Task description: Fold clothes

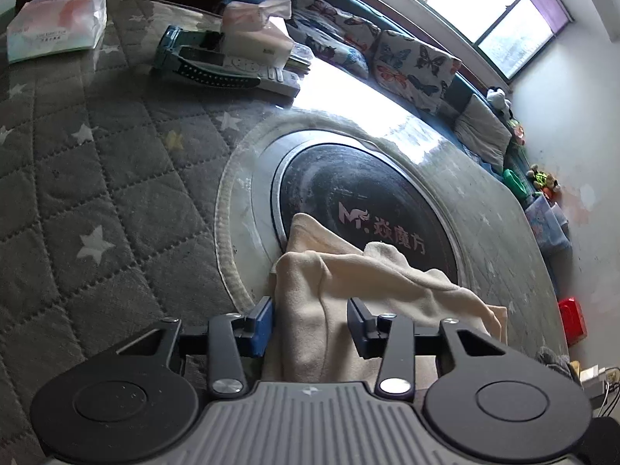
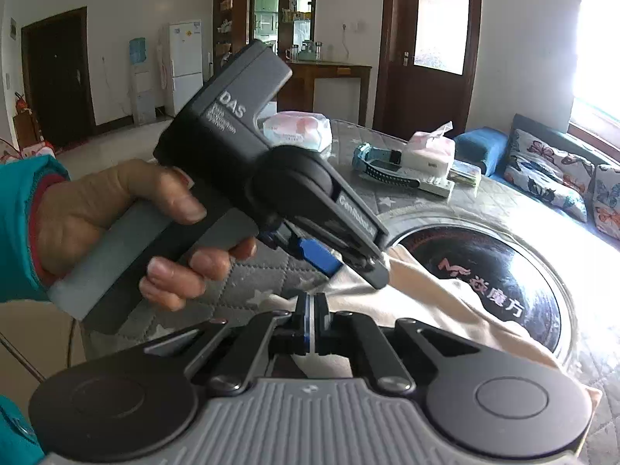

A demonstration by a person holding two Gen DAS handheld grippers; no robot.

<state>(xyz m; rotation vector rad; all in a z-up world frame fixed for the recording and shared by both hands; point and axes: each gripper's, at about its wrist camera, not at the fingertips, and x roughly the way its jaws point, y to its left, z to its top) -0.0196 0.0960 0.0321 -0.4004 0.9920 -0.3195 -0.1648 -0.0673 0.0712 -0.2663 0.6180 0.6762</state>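
Here the cream cloth [image 1: 329, 294] lies bunched at the near edge of the surface [image 1: 97, 162], partly over the black round plate [image 1: 368, 201] set into it. The left gripper [image 1: 310, 321] hangs over the cloth with its jaws apart; a fold of cloth lies between them, its edge against the blue pad [image 1: 261, 325], but the other pad stands clear of it. In the right wrist view a hand [image 2: 116, 224] in a teal sleeve [image 2: 19, 228] grips that gripper's handle. The right gripper [image 2: 311, 314] has its jaws together, and a thin pale layer shows between the pads, so it looks clamped on the cloth's edge. Farther back on the surface lie a tissue pack [image 1: 58, 25], a tissue box [image 1: 255, 31] and a remote [image 1: 271, 73], well apart from the cloth.
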